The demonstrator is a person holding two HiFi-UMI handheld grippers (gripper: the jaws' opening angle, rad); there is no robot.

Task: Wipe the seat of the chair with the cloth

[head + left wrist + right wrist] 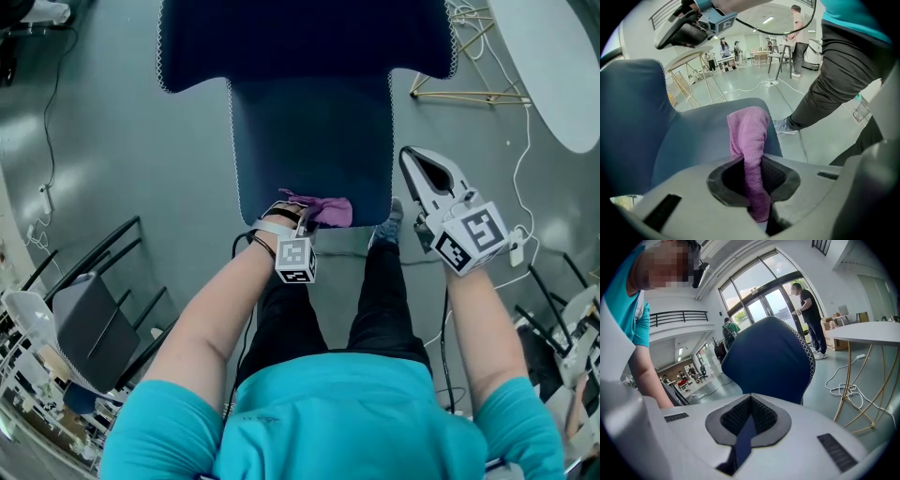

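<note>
The dark blue chair has its seat (309, 122) in the middle of the head view and its backrest (300, 37) at the top. A pink cloth (328, 211) lies bunched at the seat's front edge. My left gripper (302, 212) is shut on the cloth (749, 133), which drapes forward from the jaws onto the seat (689, 140). My right gripper (412, 161) is held in the air just right of the seat, shut and holding nothing. In the right gripper view that gripper (750, 398) points at the backrest (773, 357).
A white table (553, 66) on gold wire legs stands at the far right, with cables (521, 159) trailing on the grey floor. A black rack (94, 309) is at the left. My legs and a shoe (389, 225) are just before the seat. People (799, 37) stand far off.
</note>
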